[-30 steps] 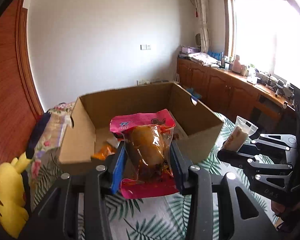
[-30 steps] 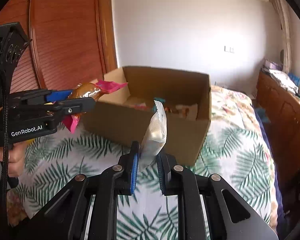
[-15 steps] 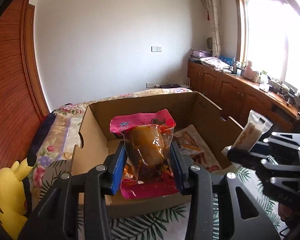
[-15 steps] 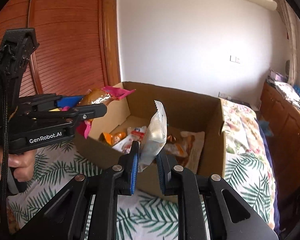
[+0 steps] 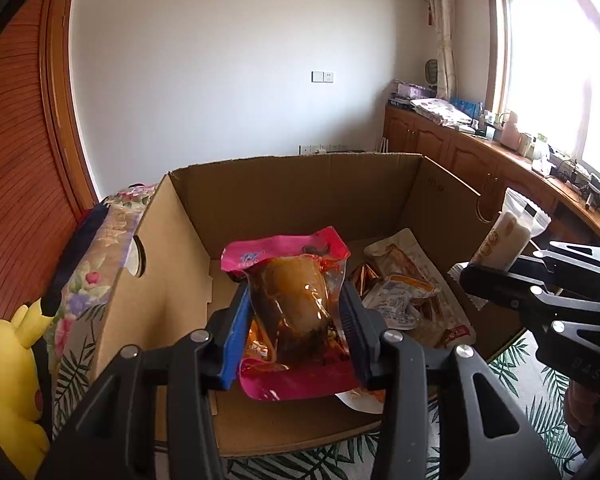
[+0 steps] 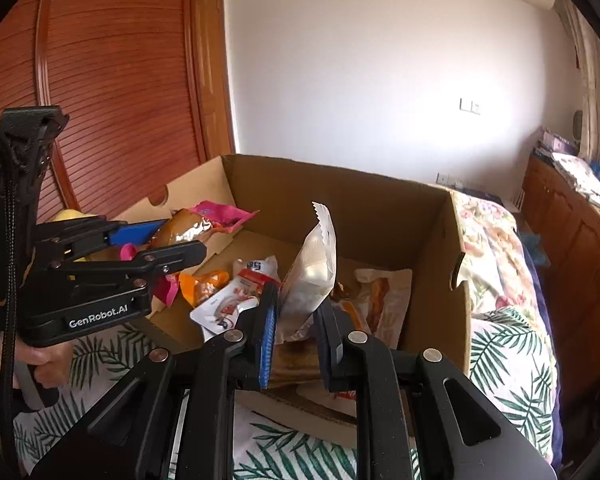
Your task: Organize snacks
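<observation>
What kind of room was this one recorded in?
Most likely a home bedroom: a bed with a leaf-print cover under the cardboard box, a louvred wooden wardrobe, and low wooden cabinets beneath the window.

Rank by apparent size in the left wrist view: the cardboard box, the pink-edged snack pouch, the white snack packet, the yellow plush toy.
1. cardboard box, by far the largest.
2. yellow plush toy, though cut off by the frame edge and near the camera.
3. pink-edged snack pouch, also close to the lens, so unsure against the toy.
4. white snack packet.
</observation>
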